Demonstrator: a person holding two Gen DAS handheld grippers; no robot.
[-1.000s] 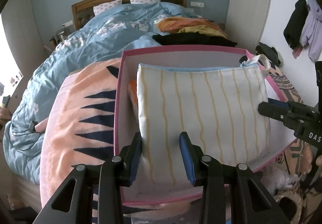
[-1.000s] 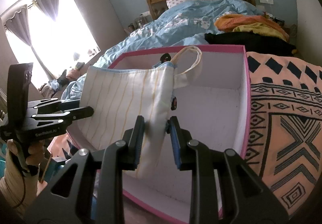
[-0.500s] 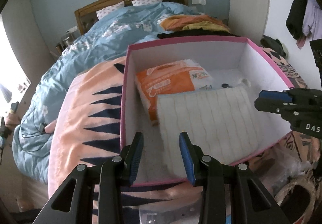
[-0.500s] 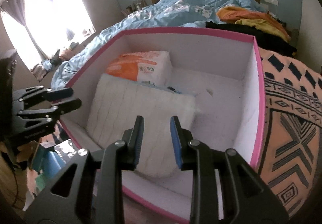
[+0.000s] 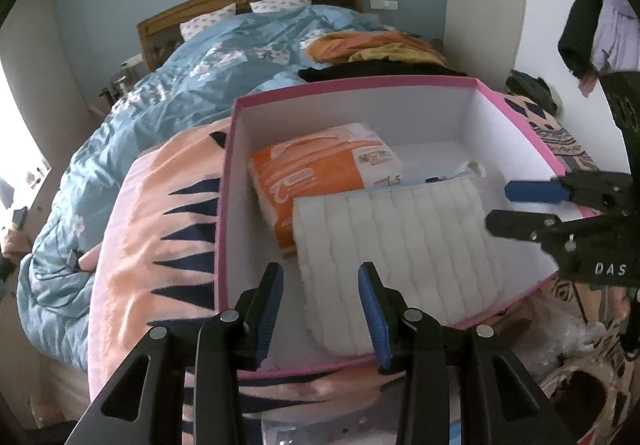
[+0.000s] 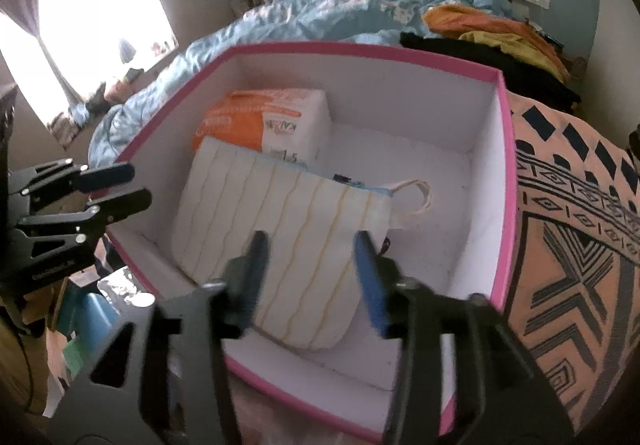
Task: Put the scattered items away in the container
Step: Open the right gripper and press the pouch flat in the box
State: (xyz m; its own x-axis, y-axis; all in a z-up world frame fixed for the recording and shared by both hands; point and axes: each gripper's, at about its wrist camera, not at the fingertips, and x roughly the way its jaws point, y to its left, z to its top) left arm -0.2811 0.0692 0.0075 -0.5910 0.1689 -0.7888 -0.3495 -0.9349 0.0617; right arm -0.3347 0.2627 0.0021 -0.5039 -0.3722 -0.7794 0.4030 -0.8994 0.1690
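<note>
A pink-rimmed white box stands on the patterned bedspread. Inside lie an orange and white pack and a white pouch with wavy yellow stripes, which rests partly on the pack, its loop handle toward the far side. My left gripper is open and empty above the box's near rim. My right gripper is open and empty just above the pouch; it also shows at the right of the left wrist view.
The peach and navy bedspread lies under the box. Behind it are a blue duvet, a pile of orange, yellow and black clothes and the headboard. Clutter lies on the floor below the box's near side.
The striped pouch, held upright by both grippers a second ago, now lies flat in the box. Both grippers have let go, opened and drawn back slightly.
</note>
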